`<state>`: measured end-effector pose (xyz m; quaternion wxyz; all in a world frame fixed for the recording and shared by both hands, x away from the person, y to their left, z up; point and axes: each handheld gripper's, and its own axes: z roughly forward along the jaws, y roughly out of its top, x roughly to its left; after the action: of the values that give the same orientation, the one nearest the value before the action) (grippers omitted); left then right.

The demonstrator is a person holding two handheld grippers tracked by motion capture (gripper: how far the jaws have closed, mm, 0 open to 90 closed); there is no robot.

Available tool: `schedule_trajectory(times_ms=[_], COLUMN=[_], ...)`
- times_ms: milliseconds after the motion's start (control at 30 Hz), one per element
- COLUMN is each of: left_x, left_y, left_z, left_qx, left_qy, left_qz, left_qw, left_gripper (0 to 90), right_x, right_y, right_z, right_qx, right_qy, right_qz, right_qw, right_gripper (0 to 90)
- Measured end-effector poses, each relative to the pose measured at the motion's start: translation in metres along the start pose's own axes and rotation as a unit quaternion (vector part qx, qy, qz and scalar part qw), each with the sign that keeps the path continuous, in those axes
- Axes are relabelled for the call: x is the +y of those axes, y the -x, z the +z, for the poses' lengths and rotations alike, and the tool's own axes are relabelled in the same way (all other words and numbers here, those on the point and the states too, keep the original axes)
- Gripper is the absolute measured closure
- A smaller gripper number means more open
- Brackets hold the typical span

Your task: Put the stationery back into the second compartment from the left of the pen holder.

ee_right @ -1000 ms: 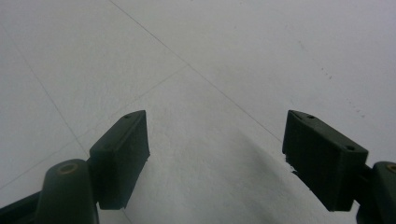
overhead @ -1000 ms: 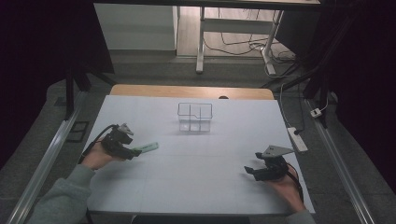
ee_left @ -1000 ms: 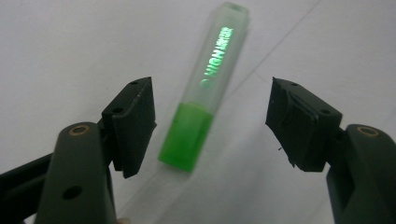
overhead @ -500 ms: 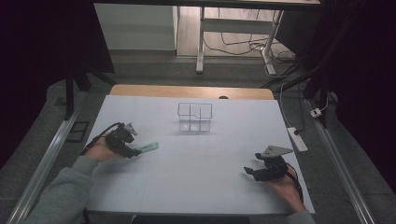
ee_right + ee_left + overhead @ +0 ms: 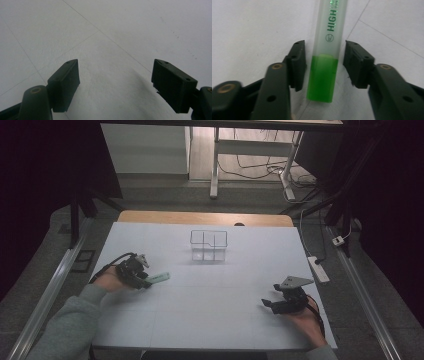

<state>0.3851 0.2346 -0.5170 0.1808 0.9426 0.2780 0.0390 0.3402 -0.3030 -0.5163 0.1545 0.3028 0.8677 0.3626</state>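
Both pads of left gripper [image 5: 322, 65] just closing round green highlighter [image 5: 325, 67], small gaps, not gripping.

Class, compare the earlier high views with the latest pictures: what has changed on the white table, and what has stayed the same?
The left gripper has edged down over the green highlighter pen and its jaws have just been closing around it; small gaps remain beside the pen, so it is not yet gripped. The pen lies where it did. The right gripper stays open at the near right, and the clear wire-framed box is unmoved.
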Motion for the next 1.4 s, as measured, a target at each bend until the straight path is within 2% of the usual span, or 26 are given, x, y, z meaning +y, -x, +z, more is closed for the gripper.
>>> schedule_trajectory(times_ms=[167, 467, 533, 633, 800, 1133, 1300, 1400], left_x=[0.002, 0.004, 0.003, 0.0, -0.001, 0.002, 0.006, 0.009], left_y=[-0.002, 0.002, 0.001, -0.001, 0.004, 0.025, 0.032, 0.036], left_z=[0.0, -0.001, -0.003, -0.009, -0.02, -0.034, -0.036, -0.038], left_qx=[-0.003, 0.008, 0.01, 0.001, 0.002, 0.006, 0.006, 0.004], left_qy=[-0.006, -0.008, 0.001, 0.023, 0.048, 0.1, 0.11, 0.123], left_qz=[0.004, -0.001, -0.011, -0.021, -0.023, -0.013, -0.01, -0.006], left_qw=[1.0, 0.9999, 0.9999, 0.9995, 0.9986, 0.9949, 0.9938, 0.9924], left_gripper=[66.2, 66.6, 66.6, 66.6, 66.6, 66.6, 66.6, 66.6], right_x=[0.0, 0.0, 0.0, 0.0, 0.0, 0.001, 0.002, 0.002], right_y=[-0.001, -0.001, -0.001, 0.0, 0.0, -0.001, -0.001, -0.001], right_z=[0.0, 0.0, -0.001, -0.002, -0.002, -0.004, -0.004, -0.005], right_qx=[0.0, -0.003, -0.002, -0.003, -0.003, -0.005, -0.006, -0.007], right_qy=[-0.001, -0.001, 0.002, 0.006, 0.006, 0.013, 0.014, 0.017], right_qz=[-0.001, -0.002, -0.001, 0.001, 0.001, 0.001, 0.0, -0.001], right_qw=[1.0, 1.0, 1.0, 1.0, 1.0, 0.9999, 0.9999, 0.9998], right_gripper=[22.3, 22.4, 22.4, 22.5, 22.5, 22.8, 22.8, 22.9])
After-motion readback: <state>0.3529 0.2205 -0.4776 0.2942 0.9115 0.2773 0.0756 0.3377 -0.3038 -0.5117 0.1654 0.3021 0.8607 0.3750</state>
